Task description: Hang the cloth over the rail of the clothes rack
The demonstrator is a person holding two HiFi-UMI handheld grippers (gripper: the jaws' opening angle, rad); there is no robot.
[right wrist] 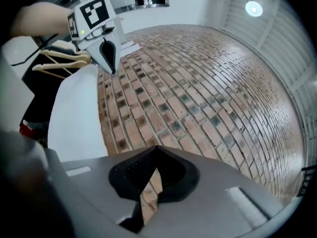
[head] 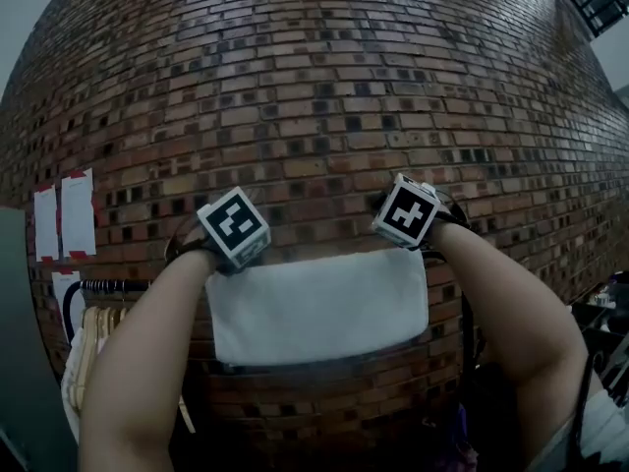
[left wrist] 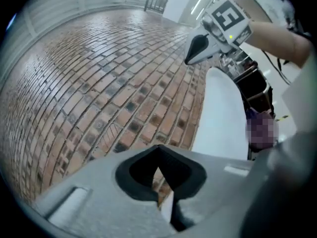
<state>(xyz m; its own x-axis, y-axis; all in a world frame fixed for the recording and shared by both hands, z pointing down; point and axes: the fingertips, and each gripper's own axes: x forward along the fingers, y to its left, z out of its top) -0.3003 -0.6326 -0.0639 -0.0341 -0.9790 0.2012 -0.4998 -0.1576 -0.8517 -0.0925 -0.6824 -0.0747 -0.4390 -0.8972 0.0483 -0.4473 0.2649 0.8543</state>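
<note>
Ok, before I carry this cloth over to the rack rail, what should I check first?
1. Left tongs shut on a top corner of the cloth: ok.
2. Right tongs shut on the other top corner: ok.
3. Cloth spread flat between the two, top edge fairly straight: ok.
4. Cloth lined up over the rail: not ok. In the head view the rail sits low at the left and the cloth is off to its right.
5. Free stretch of rail for the cloth: cannot tell. Hangers fill the part that shows.
</note>
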